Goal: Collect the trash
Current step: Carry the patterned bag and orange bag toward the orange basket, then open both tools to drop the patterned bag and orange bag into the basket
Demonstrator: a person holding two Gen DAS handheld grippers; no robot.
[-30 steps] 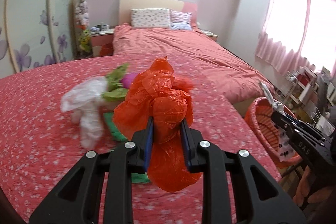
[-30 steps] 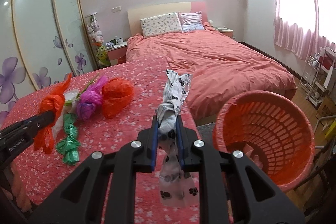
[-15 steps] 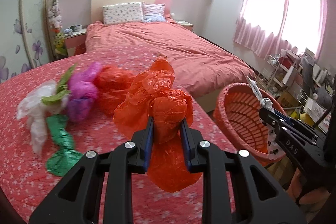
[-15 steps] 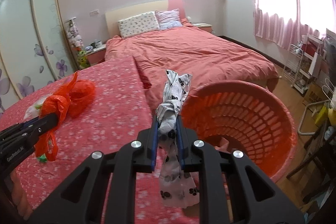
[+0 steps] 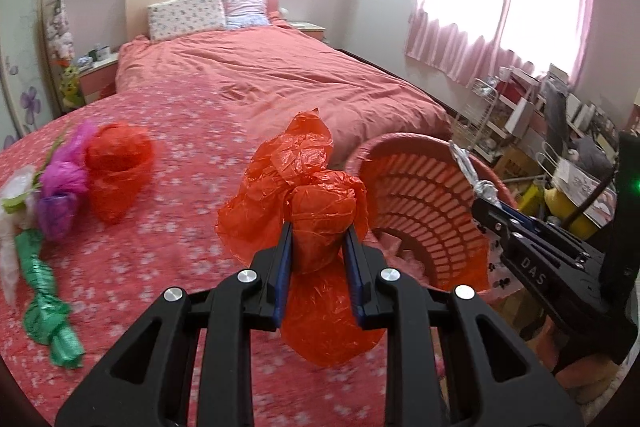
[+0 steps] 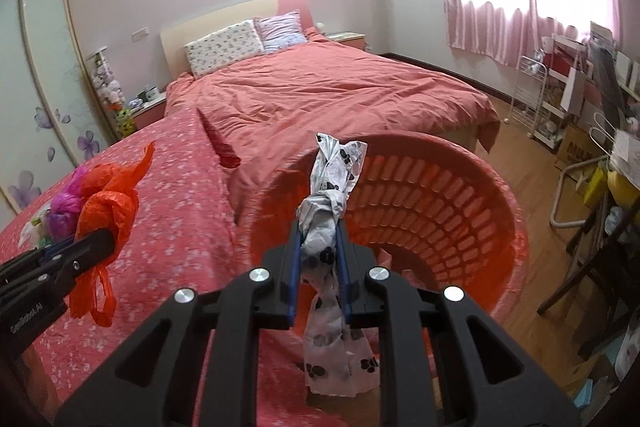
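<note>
My left gripper (image 5: 318, 233) is shut on a crumpled orange plastic bag (image 5: 316, 223), held above the flowered red cloth near its right edge. My right gripper (image 6: 318, 231) is shut on a white bag with black paw prints (image 6: 332, 247), over the near rim of the orange laundry-style basket (image 6: 440, 211). In the left wrist view the basket (image 5: 420, 203) stands just right of the orange bag, with the right gripper (image 5: 486, 205) over its far side. The left gripper (image 6: 102, 241) and its orange bag (image 6: 108, 203) show at the left of the right wrist view.
On the cloth to the left lie another orange bag (image 5: 118, 167), a purple bag (image 5: 64, 187), a green bag (image 5: 44, 303) and a white one (image 5: 10, 227). A pink bed (image 6: 340, 95) lies beyond. A wire rack (image 6: 528, 95) and cluttered shelves stand at the right.
Both grippers have swung to the right with their bags, from over the cloth toward the basket. The right gripper's paw-print bag now hangs over the basket's rim.
</note>
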